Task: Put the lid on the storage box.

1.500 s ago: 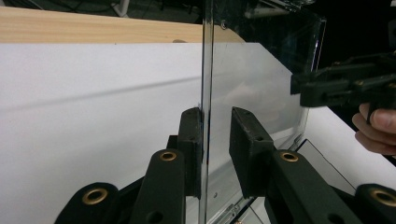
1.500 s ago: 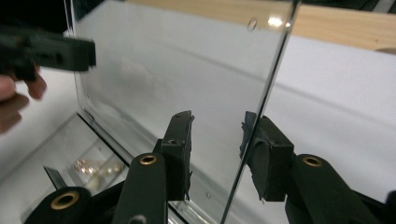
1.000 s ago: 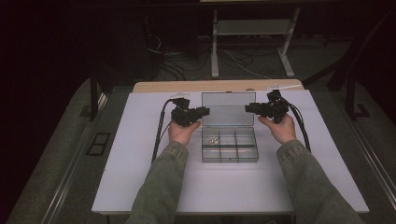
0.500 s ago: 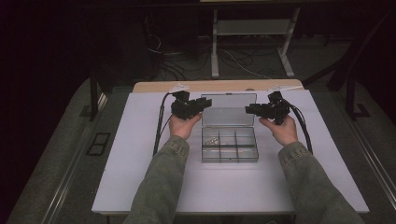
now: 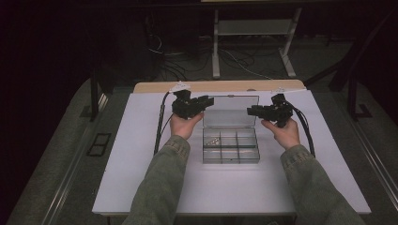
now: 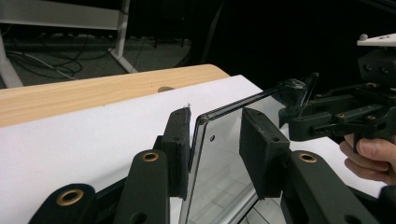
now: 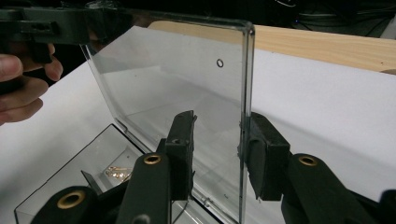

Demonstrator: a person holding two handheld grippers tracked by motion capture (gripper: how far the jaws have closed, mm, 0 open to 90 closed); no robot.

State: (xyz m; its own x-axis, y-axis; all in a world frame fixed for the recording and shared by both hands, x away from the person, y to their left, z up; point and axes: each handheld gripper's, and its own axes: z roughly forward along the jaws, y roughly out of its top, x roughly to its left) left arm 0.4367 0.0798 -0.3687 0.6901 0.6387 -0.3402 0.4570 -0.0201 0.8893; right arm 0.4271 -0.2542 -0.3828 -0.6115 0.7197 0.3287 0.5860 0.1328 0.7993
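Note:
A clear plastic compartment box (image 5: 231,161) sits mid-table with its lid (image 5: 230,112) raised. Small gold parts (image 5: 214,139) lie in its far-left compartment, seen too as gold parts (image 7: 116,171). My left gripper (image 5: 205,101) straddles the lid's left edge. Its jaws have just been opening, and the lid (image 6: 219,154) rests against one pad (image 6: 180,140) with a gap to the other. My right gripper (image 5: 251,111) straddles the lid's right edge. The lid (image 7: 187,79) lies close to one pad (image 7: 261,154) and clear of the other. Both are open.
The box stands on a white sheet (image 5: 141,164) over a wooden table whose far strip (image 5: 155,86) shows. Black cables (image 5: 159,126) trail off each gripper toward the table's sides. Beyond the table, a white stand (image 5: 253,28) and loose wires sit on the dark floor.
My left gripper has risen a little beside the lid's left edge and its jaws stand wider. The right gripper and the lid have stayed where they were.

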